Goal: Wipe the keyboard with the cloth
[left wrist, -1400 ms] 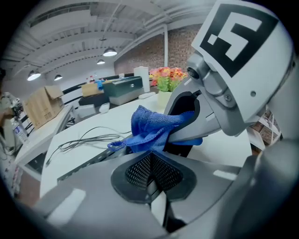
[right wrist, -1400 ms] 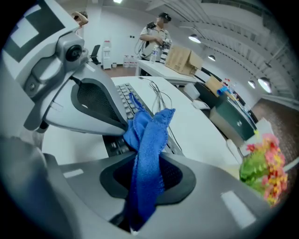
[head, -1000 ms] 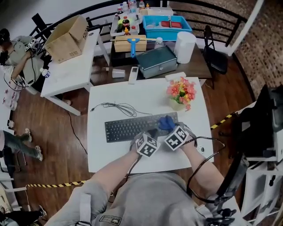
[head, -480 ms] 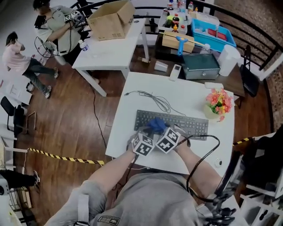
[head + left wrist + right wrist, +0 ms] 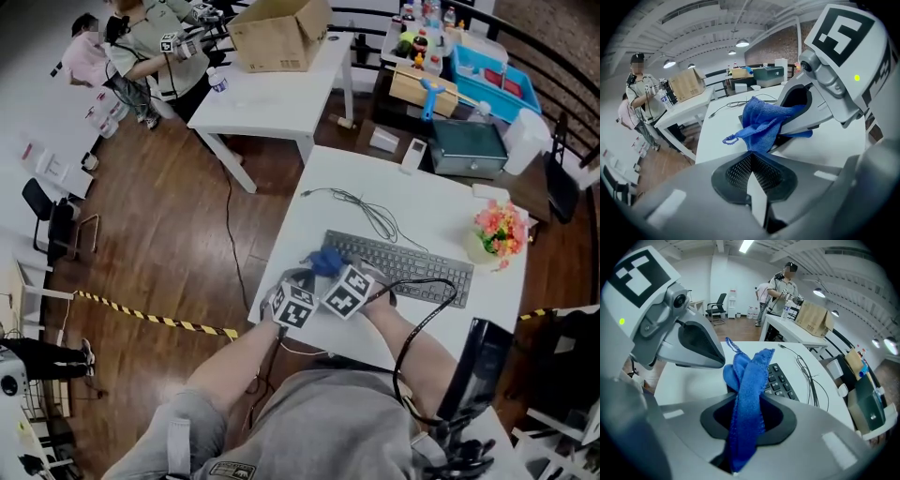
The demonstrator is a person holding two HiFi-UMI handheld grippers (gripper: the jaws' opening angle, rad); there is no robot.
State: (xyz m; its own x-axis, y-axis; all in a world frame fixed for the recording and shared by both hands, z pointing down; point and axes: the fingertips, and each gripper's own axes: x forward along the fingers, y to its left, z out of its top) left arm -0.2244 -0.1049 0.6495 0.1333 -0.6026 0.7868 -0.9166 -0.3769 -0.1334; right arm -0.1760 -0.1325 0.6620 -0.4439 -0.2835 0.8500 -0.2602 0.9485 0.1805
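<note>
Fingers [image 5: 679,446] of right gripper [image 5: 746,420] pinch blue cloth [image 5: 749,376] over keyboard [image 5: 403,265] left end; left gripper [image 5: 752,180] pressed together, empty. Cloth looks soft, light, floppy; grip bunched middle.

Looked steeply down from the head, from high above the keyboard [image 5: 403,267], taking in the whole white table [image 5: 422,202]. Rode on the left gripper [image 5: 752,178] at the keyboard's left end, very near, facing past it toward the cardboard box [image 5: 686,84]. Rode on the right gripper [image 5: 743,427] just beside, facing likewise. Shared in all three: blue cloth [image 5: 747,390], cardboard box.
</note>
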